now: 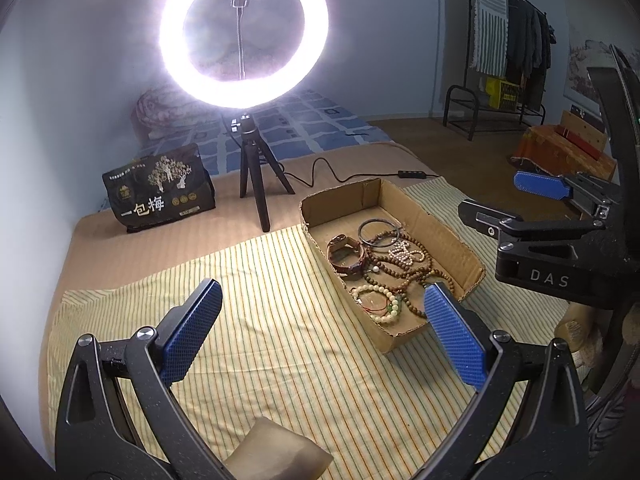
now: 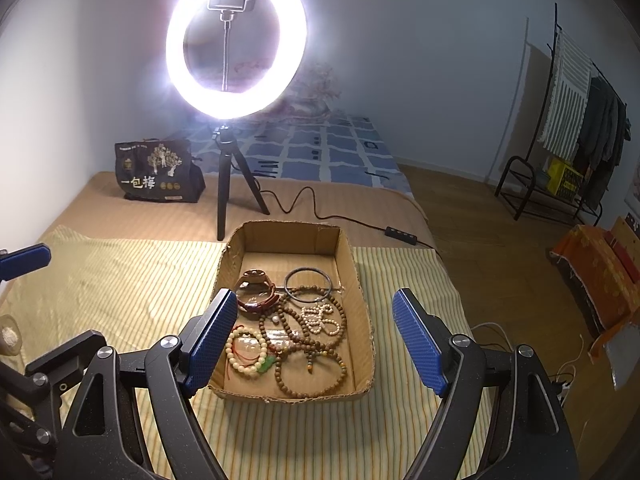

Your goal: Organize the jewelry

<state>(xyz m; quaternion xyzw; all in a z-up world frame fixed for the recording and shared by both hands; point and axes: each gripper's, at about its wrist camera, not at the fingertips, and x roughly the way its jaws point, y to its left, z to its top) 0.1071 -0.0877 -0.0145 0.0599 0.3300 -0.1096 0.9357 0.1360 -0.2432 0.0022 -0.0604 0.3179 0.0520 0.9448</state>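
Your striped cloth (image 2: pixel 120 280) covers the bed | cardboard box (image 2: pixel 362 320) sits on it | jewelry (image 2: pixel 304 320) lies heaped inside | your left tool (image 1: pixel 320 328) gapes wide, empty | your right tool (image 2: pixel 316 340) gapes wide, empty, above the box.

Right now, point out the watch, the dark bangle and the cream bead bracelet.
watch (image 2: pixel 256 280): right wrist view, on its face.
dark bangle (image 2: pixel 289 278): right wrist view, left rim.
cream bead bracelet (image 2: pixel 229 350): right wrist view, left beads.

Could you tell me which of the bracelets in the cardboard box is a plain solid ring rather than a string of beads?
The thin dark bangle, lying toward the cardboard box's far end beside the brown-strapped watch; all others are beaded.
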